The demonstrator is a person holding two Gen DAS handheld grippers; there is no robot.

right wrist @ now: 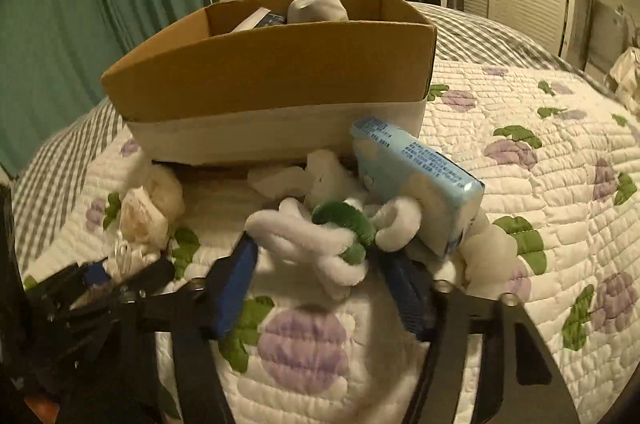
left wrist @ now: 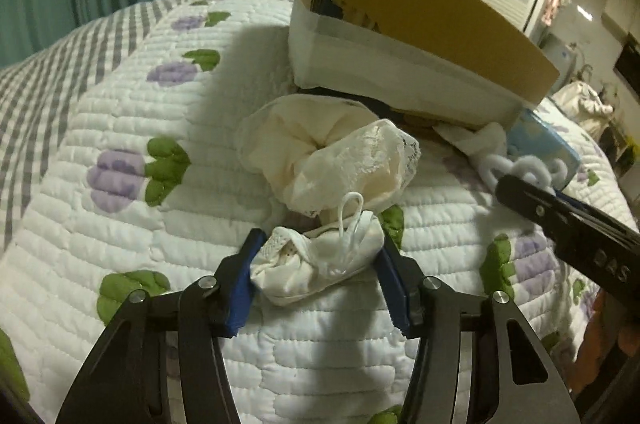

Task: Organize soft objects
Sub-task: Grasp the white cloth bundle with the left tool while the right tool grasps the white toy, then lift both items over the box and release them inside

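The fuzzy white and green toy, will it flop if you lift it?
Probably. The fuzzy toy is looped plush, so it likely droops and weighs little. It touches the blue tissue pack, which may shift.

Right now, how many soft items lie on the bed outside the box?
4: white bundle in left tongs, fuzzy toy between right tongs, cream cloth, tissue pack. More may hide under the box.
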